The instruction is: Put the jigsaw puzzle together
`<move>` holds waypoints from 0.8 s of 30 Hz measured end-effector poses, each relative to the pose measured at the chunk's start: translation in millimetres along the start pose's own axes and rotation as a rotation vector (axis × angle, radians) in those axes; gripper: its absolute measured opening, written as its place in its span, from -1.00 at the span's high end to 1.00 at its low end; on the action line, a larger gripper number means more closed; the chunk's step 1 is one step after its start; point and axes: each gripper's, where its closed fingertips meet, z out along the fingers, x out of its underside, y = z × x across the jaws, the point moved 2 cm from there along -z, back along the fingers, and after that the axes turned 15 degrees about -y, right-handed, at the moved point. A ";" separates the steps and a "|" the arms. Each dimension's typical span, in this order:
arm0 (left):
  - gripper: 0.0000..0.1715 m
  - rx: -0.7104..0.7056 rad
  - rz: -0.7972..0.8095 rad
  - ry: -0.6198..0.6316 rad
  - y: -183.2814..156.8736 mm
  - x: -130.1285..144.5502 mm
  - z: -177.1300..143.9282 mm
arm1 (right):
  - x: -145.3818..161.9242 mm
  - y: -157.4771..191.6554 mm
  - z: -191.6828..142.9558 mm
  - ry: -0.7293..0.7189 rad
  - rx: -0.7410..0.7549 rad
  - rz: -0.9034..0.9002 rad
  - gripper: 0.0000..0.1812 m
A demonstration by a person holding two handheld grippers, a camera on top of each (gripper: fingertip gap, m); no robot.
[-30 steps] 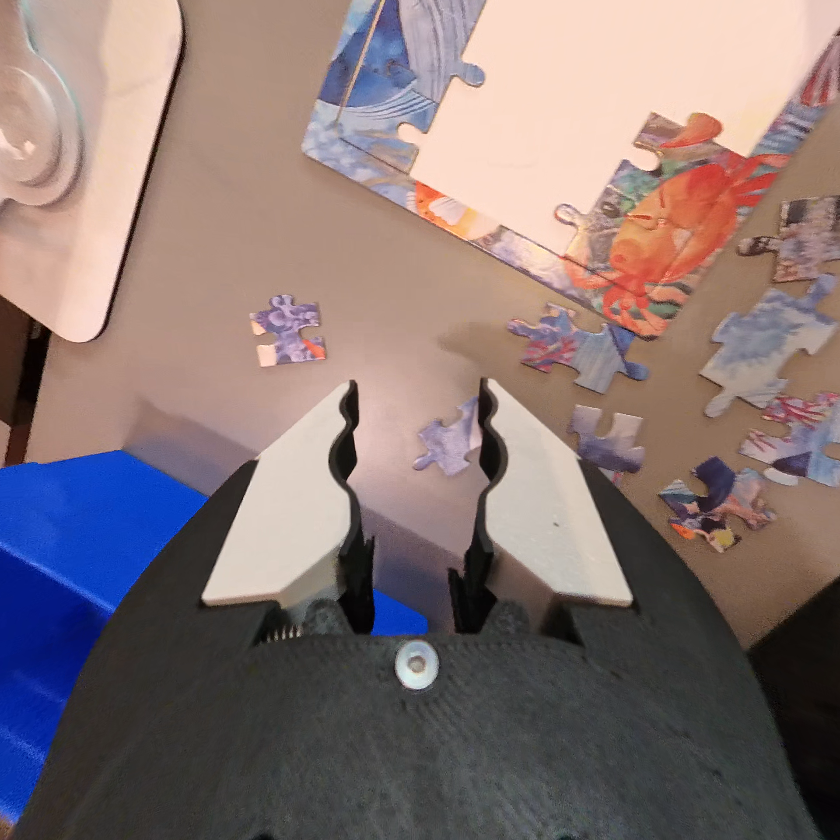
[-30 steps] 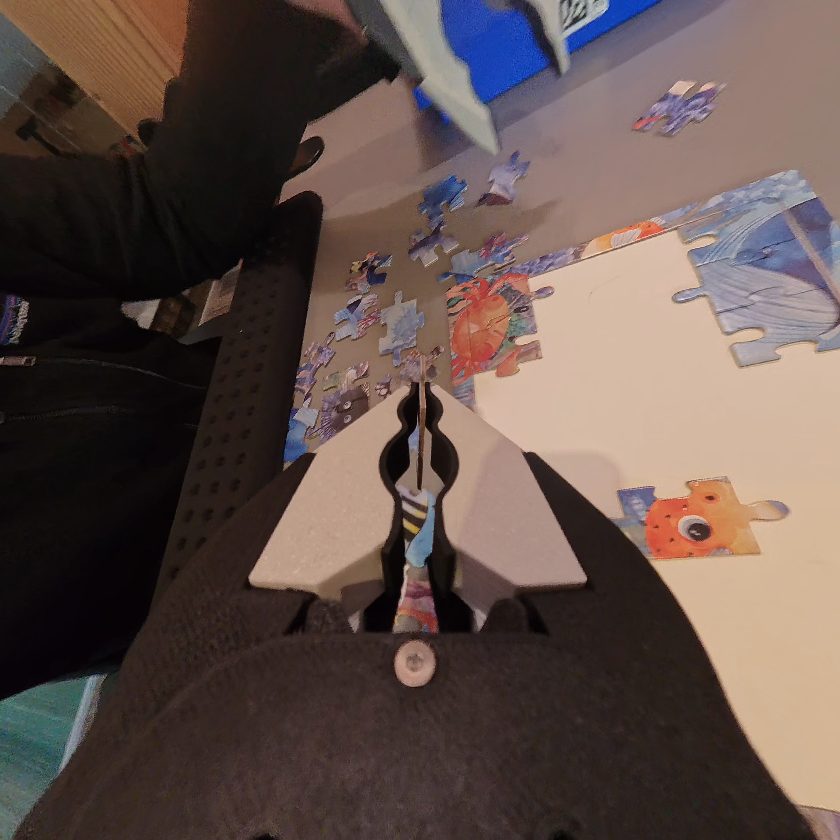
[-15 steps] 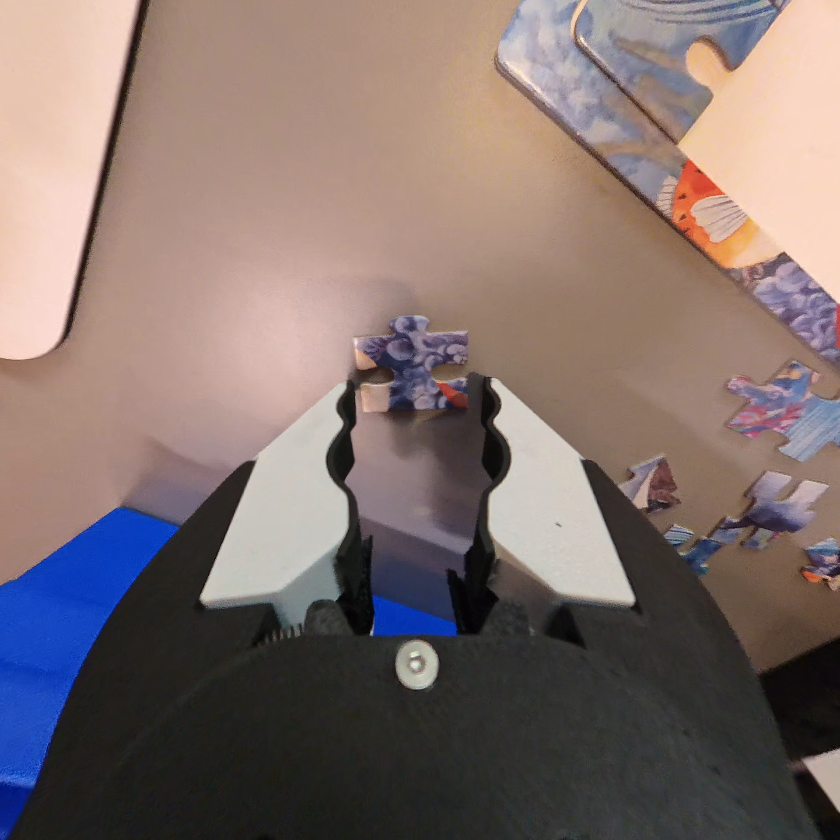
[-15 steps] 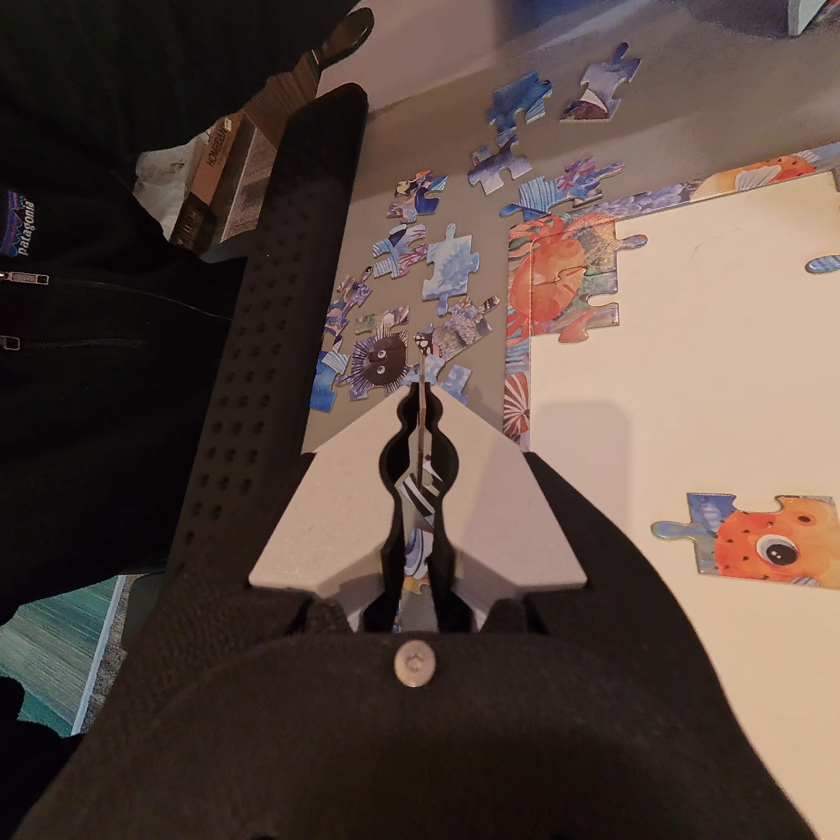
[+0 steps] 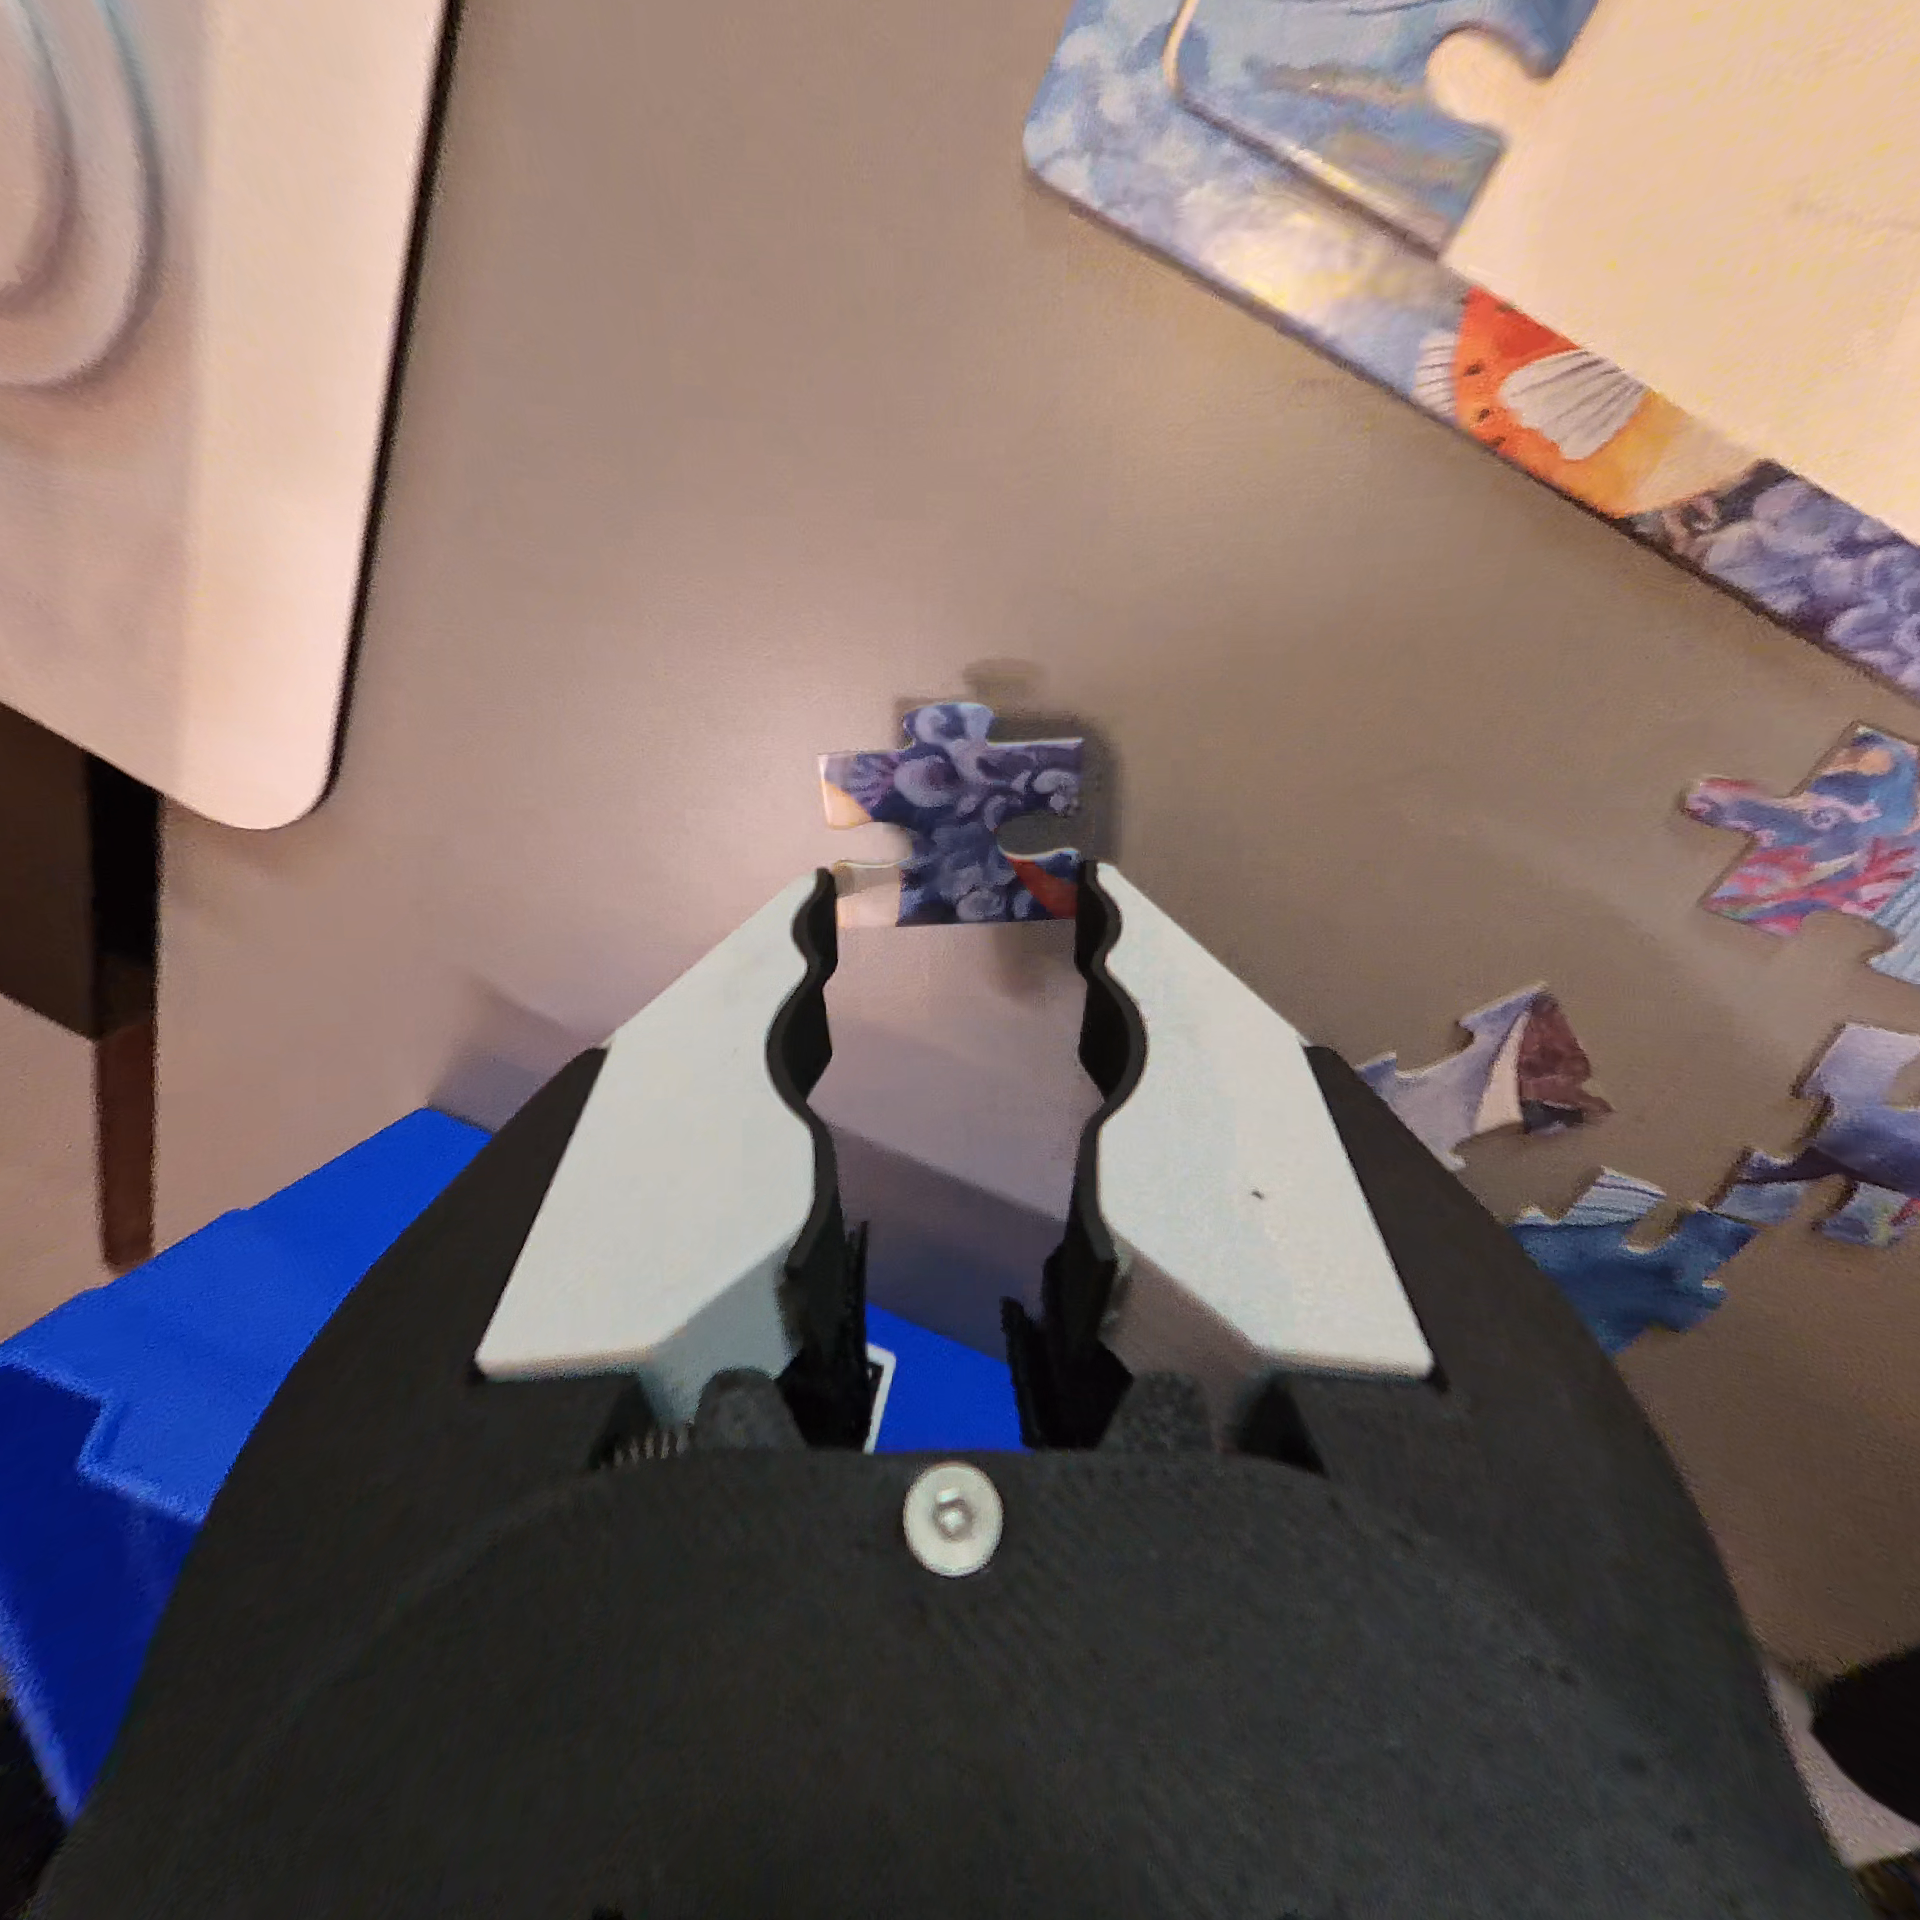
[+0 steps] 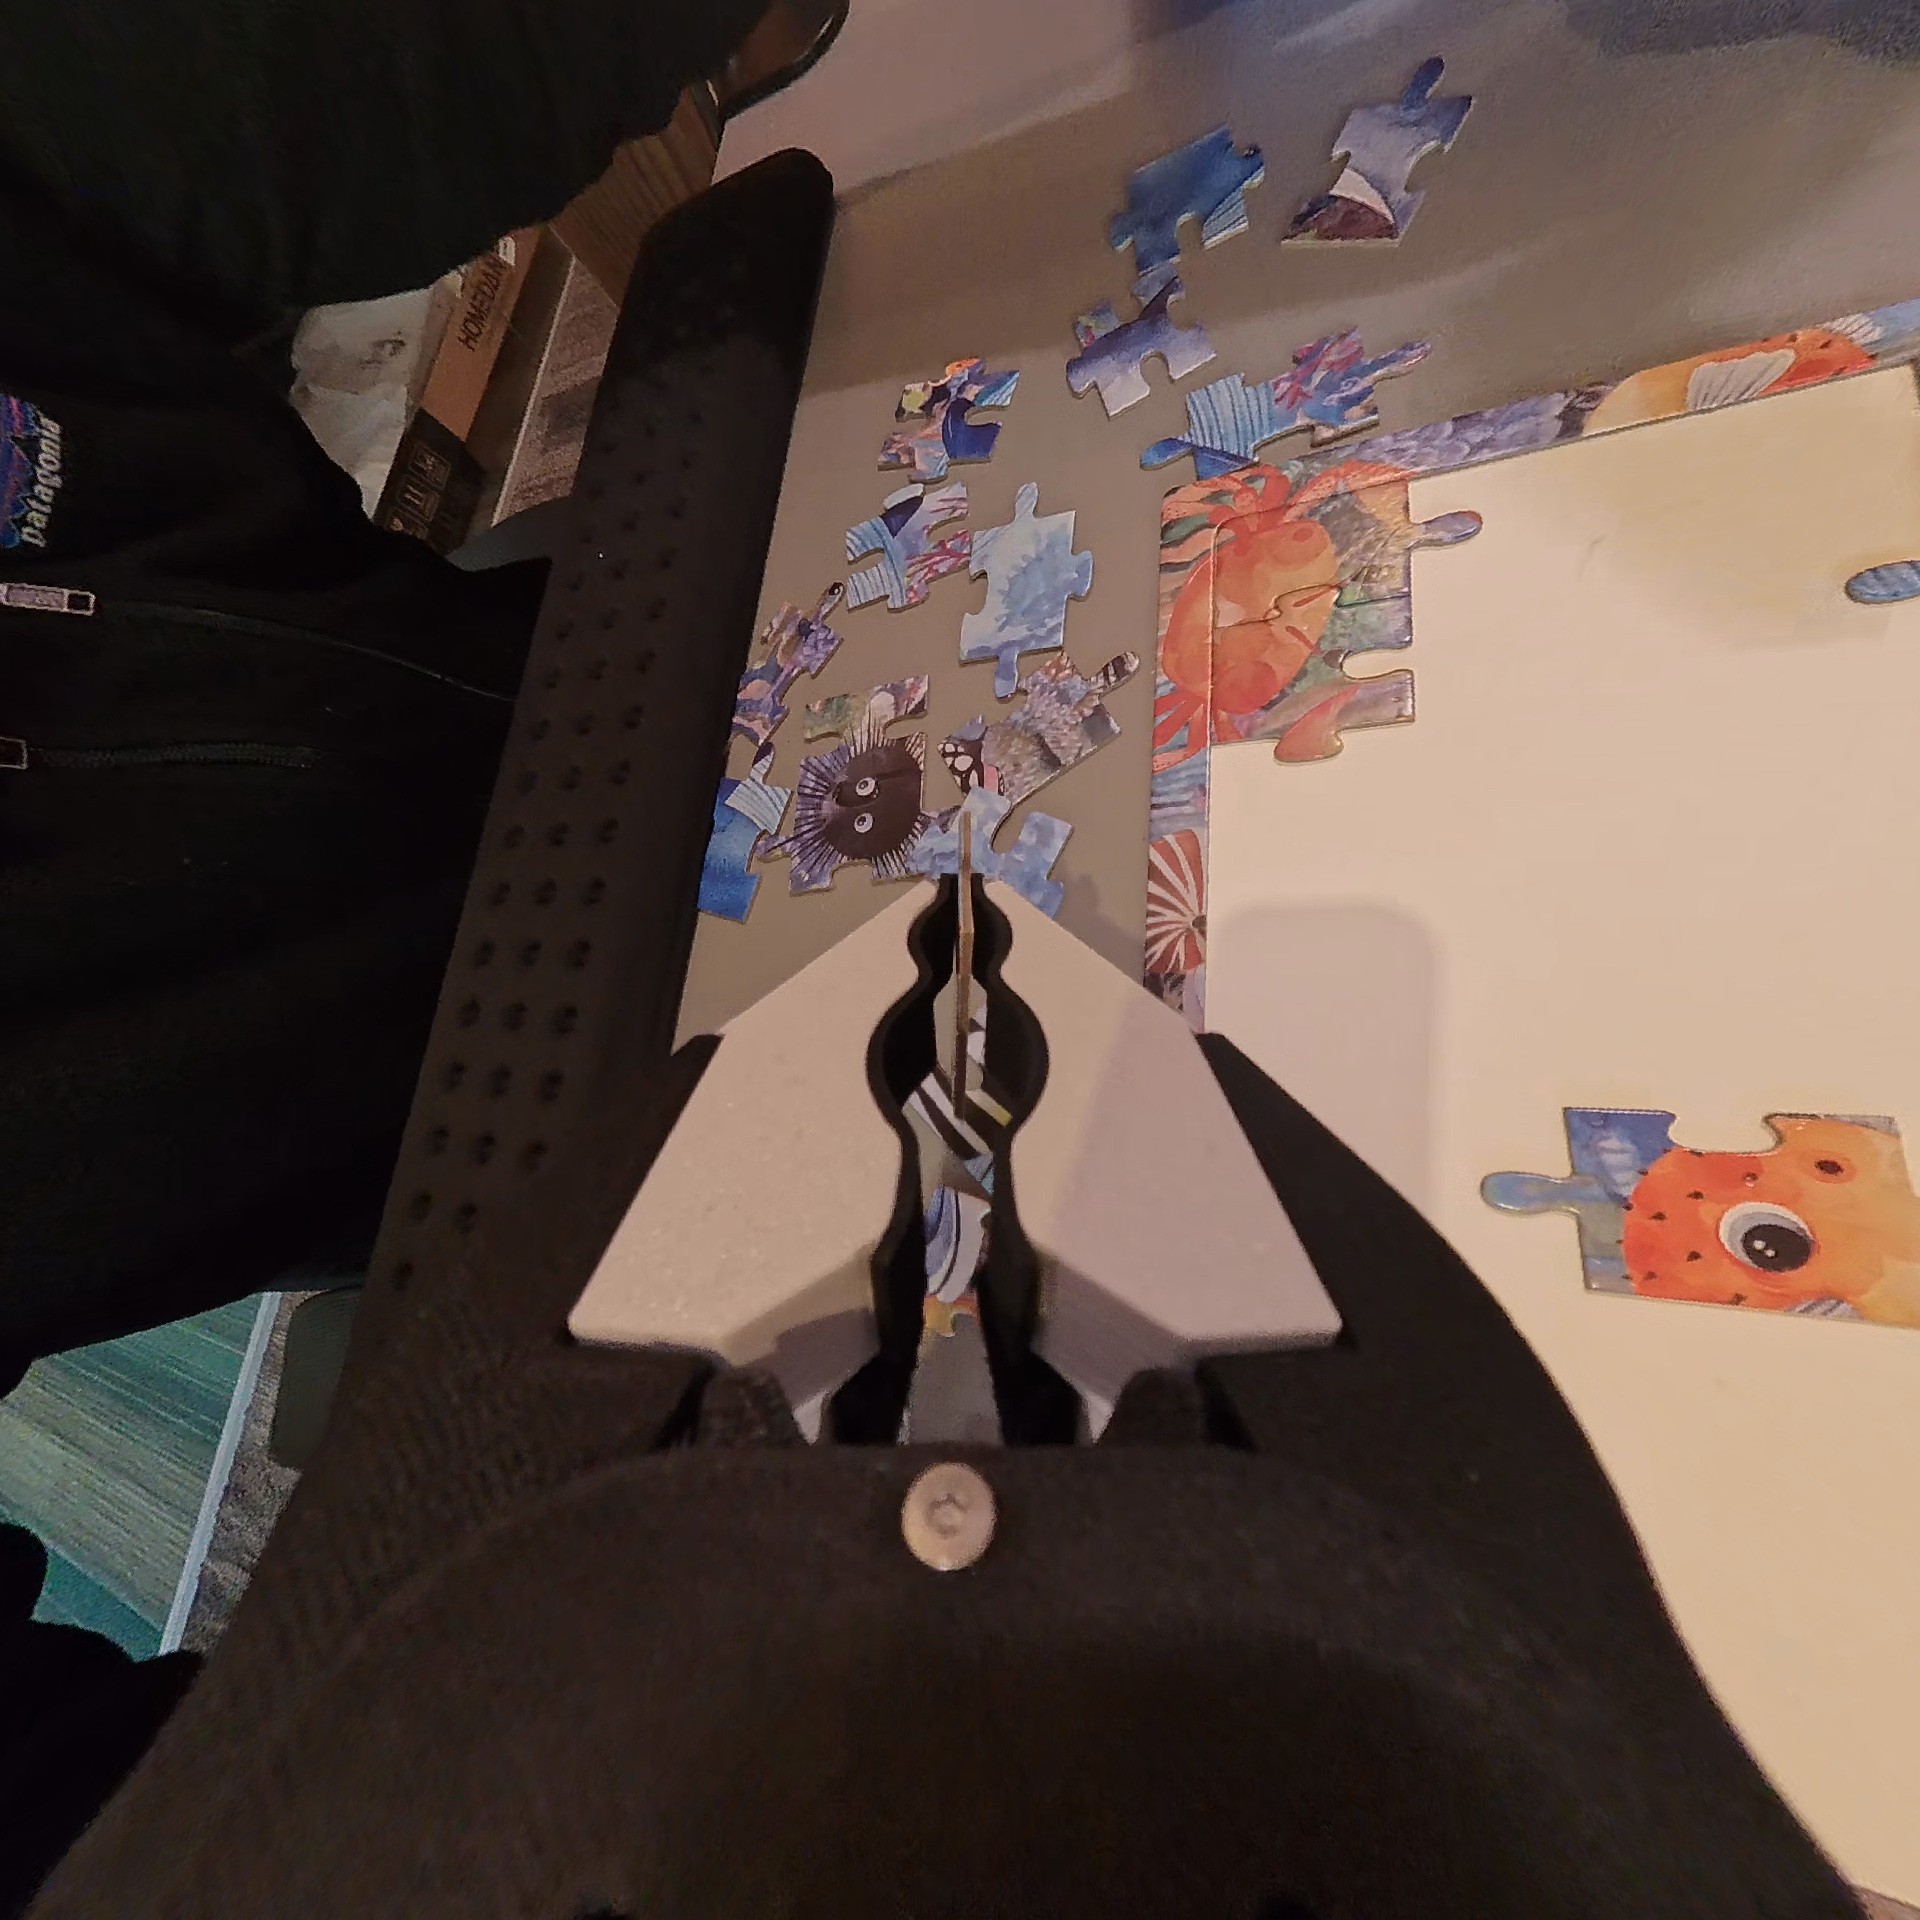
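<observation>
While right claw [image 6: 964, 899] pinches striped piece [image 6: 961, 1122] edge-on, long axis points forward.

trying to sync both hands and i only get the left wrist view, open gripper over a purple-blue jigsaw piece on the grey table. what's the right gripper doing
Observer: The right gripper is shut on a striped black-and-white jigsaw piece, held edge-on between its fingers.

Operator: where is it over the puzzle

Observer: It hangs beside the cream puzzle board, near the side that carries the orange crab section.

Operator: anything already inside the board there

Observer: Yes, an orange pufferfish piece lies alone on the cream area, apart from the crab.

Operator: loose pieces near it?

Observer: Several, including a black spiky sea-urchin piece just ahead of the fingertips.
</observation>
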 end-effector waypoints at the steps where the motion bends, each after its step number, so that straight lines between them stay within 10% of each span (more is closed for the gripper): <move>1: 0.47 -0.011 0.023 -0.013 -3.3 -4.4 -6.1 | 2.5 0.6 -0.1 0.016 0.000 -0.005 1.00; 10: 0.47 0.057 0.296 -0.139 -77.8 -85.9 -29.1 | 38.5 27.7 7.1 0.231 -0.123 -0.035 0.98; 13: 0.47 0.092 0.396 -0.169 -101.0 -109.7 -22.4 | 39.9 28.4 8.2 0.251 -0.107 -0.057 0.66; 24: 0.47 -0.073 0.750 -0.341 -143.5 -171.3 -18.7 | -31.7 -75.2 -49.6 -0.354 0.355 0.160 0.72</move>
